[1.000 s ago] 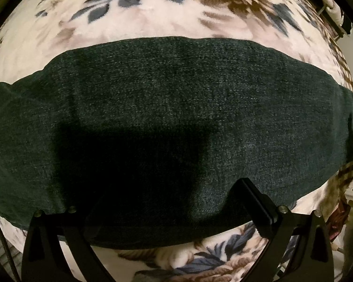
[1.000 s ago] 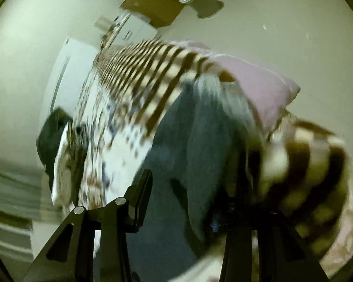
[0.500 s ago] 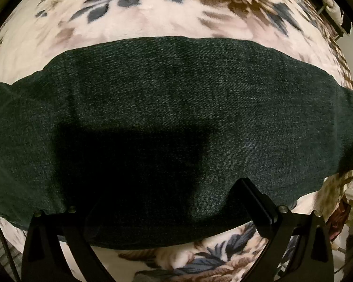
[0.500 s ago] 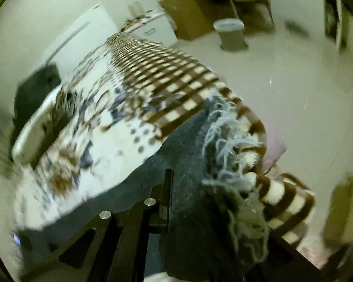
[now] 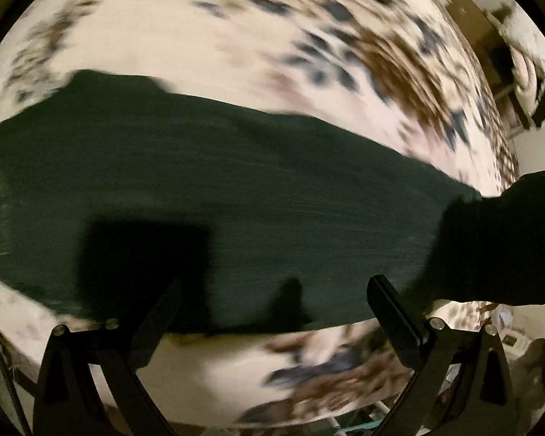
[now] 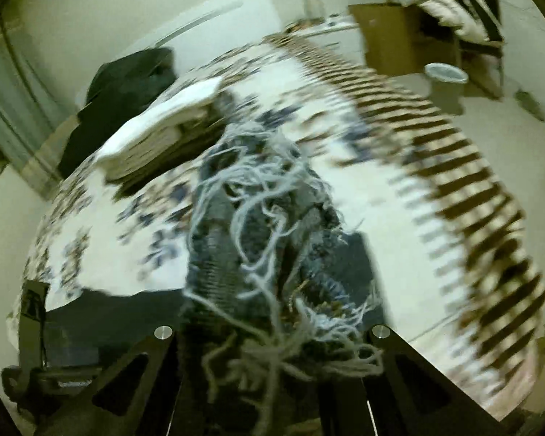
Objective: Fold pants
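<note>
Dark denim pants [image 5: 236, 189] lie as a long band across the floral bed cover [image 5: 207, 43] in the left wrist view. My left gripper [image 5: 272, 298] is open, its fingers spread over the near edge of the pants, holding nothing. My right gripper [image 6: 272, 374] is shut on the frayed hem end of the pants [image 6: 265, 239] and holds it lifted above the bed, loose pale threads hanging in front of the camera. A dark shape [image 5: 508, 247] at the right of the left wrist view overlaps the pants' end; I cannot tell what it is.
In the right wrist view a stack of folded white cloth [image 6: 163, 127] and a dark bundle [image 6: 127, 87] lie at the far end of the bed. A brown-striped blanket edge [image 6: 454, 167] runs along the right. A cardboard box [image 6: 392, 36] and bucket [image 6: 445, 83] stand on the floor.
My right gripper has swung the frayed pants end up and over toward the bed's middle. My left gripper has shifted right and pulled back; the pants band now looks slanted.
</note>
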`<state>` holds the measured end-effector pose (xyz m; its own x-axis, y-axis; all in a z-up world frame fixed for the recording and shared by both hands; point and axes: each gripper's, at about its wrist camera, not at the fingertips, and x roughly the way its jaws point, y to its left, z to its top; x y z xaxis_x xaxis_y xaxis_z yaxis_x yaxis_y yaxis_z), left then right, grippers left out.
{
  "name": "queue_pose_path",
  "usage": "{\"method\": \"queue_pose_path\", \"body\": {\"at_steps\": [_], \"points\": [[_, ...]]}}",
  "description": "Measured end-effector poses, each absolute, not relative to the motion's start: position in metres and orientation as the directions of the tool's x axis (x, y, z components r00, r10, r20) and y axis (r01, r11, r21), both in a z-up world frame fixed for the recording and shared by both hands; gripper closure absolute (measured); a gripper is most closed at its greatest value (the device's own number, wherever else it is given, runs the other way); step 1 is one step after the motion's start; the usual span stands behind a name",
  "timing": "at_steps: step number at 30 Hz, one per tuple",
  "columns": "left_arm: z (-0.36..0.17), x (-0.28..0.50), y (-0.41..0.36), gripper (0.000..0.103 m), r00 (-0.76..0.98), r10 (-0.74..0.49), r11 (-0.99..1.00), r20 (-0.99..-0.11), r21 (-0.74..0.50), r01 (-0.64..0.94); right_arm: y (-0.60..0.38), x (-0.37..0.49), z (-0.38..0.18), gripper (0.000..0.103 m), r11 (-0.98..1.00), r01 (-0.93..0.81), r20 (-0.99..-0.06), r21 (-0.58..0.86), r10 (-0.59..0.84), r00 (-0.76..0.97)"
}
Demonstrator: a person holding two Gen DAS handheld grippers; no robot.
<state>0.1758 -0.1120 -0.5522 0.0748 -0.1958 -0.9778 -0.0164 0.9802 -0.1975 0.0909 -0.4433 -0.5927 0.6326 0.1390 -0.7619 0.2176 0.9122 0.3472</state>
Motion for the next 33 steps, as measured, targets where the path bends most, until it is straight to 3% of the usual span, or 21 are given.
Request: {"method": "queue_pose_path", "body": {"at_steps": [7, 11, 13, 15, 17, 21, 24, 28, 30, 31, 32, 33], "points": [[-0.518, 0.152, 0.0, 0.0, 0.159, -0.149, 0.978, -0.976, -0.169, -0.123, -0.305, 0.114, -0.615, 0.098, 0.933, 0.104, -0.8, 0.345, 0.234, 0.553], [-0.522, 0.148, 0.045, 0.0, 0.17, -0.13, 0.973, -0.977, -0.159, -0.169, -0.208, 0.133, -0.668, 0.094, 0.937, 0.012, -0.871, 0.35, 0.32, 0.372], [-0.528, 0.149, 0.061, 0.0, 0.17, -0.143, 0.967, -0.975, -0.174, -0.187, -0.173, 0.14, -0.69, 0.075, 0.95, -0.026, -0.912, 0.311, 0.306, 0.273], [-0.531, 0.153, 0.071, 0.0, 0.179, -0.176, 0.957, -0.968, -0.211, -0.198, -0.163, 0.141, -0.689, 0.031, 0.93, -0.033, -0.896, 0.366, 0.362, 0.256], [-0.53, 0.159, 0.073, 0.0, 0.192, -0.216, 0.948, -0.957, -0.253, -0.194, -0.177, 0.138, -0.674, 0.017, 0.862, 0.017, -0.834, 0.507, 0.486, 0.263], [-0.536, 0.177, 0.048, 0.0, 0.182, -0.328, 0.923, -0.927, -0.356, -0.146, -0.233, 0.118, -0.64, 0.017, 0.79, 0.125, -0.774, 0.601, 0.535, 0.338], [-0.553, 0.193, 0.016, 0.0, 0.137, -0.402, 0.903, -0.905, -0.417, -0.105, -0.284, 0.101, -0.633, 0.017, 0.788, 0.244, -0.808, 0.565, 0.47, 0.354], [-0.582, 0.212, -0.023, 0.002, 0.087, -0.369, 0.927, -0.925, -0.373, -0.034, -0.338, 0.084, -0.641, 0.017, 0.805, 0.349, -0.867, 0.48, 0.376, 0.327], [-0.588, 0.216, -0.038, 0.026, 0.114, -0.303, 0.953, -0.946, -0.302, 0.03, -0.354, 0.077, -0.649, 0.017, 0.796, 0.387, -0.877, 0.466, 0.358, 0.32], [-0.583, 0.214, -0.041, 0.061, 0.163, -0.274, 0.962, -0.948, -0.267, 0.064, -0.361, 0.079, -0.652, 0.017, 0.793, 0.399, -0.88, 0.46, 0.35, 0.32], [-0.58, 0.211, -0.039, 0.078, 0.186, -0.251, 0.967, -0.95, -0.241, 0.077, -0.364, 0.079, -0.654, 0.017, 0.791, 0.408, -0.883, 0.455, 0.342, 0.322], [-0.576, 0.211, -0.033, 0.084, 0.203, -0.267, 0.964, -0.942, -0.259, 0.068, -0.366, 0.081, -0.655, 0.017, 0.793, 0.409, -0.885, 0.451, 0.337, 0.322]]}}
